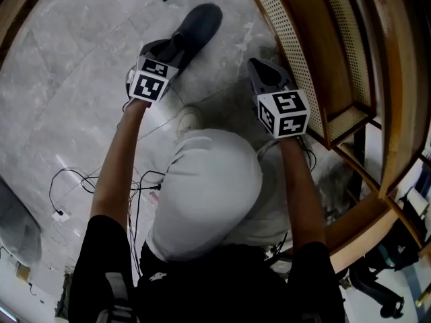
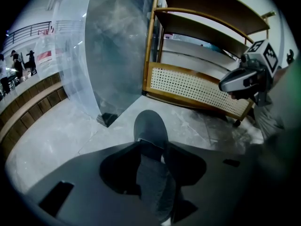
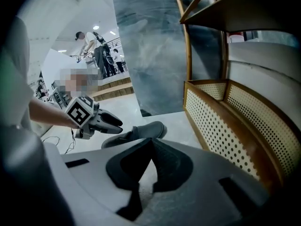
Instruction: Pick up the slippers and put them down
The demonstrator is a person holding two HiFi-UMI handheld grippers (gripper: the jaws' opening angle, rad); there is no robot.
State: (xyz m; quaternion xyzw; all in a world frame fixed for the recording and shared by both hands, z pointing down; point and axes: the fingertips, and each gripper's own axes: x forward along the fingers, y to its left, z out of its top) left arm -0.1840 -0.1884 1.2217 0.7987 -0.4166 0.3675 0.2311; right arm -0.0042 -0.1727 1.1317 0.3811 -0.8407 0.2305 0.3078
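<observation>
1. Grey and soft-looking, a single slipper (image 1: 199,24) lies flat on the marble floor (image 1: 74,73), its toe pointing away from the person. It is near the wooden shoe rack (image 1: 291,42) but apart from it.
2. The left hand-held gripper (image 1: 166,48) hangs over the slipper's heel end with its jaws apart. In the left gripper view the slipper runs between them, but the pads do not press on it, so I judge this slipper already put down.
3. The right hand-held gripper (image 1: 260,66) has its jaw tips together with nothing between them. It hovers over bare floor just beside the rack's cane panel.
4. No second slipper shows in any view. The task speaks of slippers, so one may be left to handle, but the pictures cannot confirm that.
</observation>
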